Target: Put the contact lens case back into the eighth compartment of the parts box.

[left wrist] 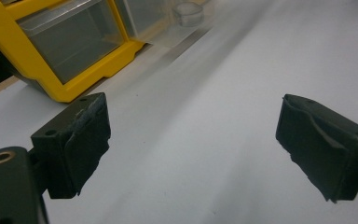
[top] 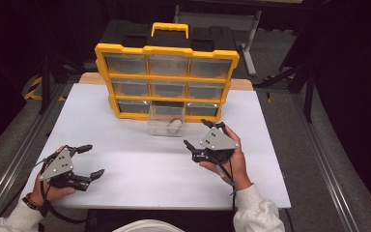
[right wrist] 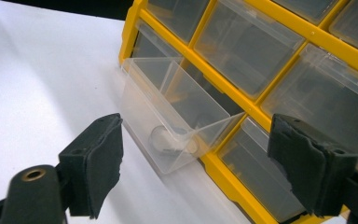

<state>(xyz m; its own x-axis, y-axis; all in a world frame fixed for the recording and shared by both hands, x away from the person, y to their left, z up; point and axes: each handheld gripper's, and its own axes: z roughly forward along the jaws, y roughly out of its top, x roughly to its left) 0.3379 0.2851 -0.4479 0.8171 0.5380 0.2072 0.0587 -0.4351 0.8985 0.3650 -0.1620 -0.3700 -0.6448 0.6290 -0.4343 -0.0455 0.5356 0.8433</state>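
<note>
A yellow organizer with clear drawers stands upright at the back of the white table. Its bottom middle drawer is pulled out onto the table, and a small roll of clear tape lies inside it. In the right gripper view that drawer and the tape roll lie just ahead of the jaws. My right gripper is open, a short way right of the drawer, with nothing in it. Down at the front left my left gripper is open and holds nothing, far from the organizer.
A black case with a yellow handle sits behind the organizer. A wooden board edge shows beneath the white surface. Metal stands rise beyond the table. A white rounded object pokes in at the bottom edge.
</note>
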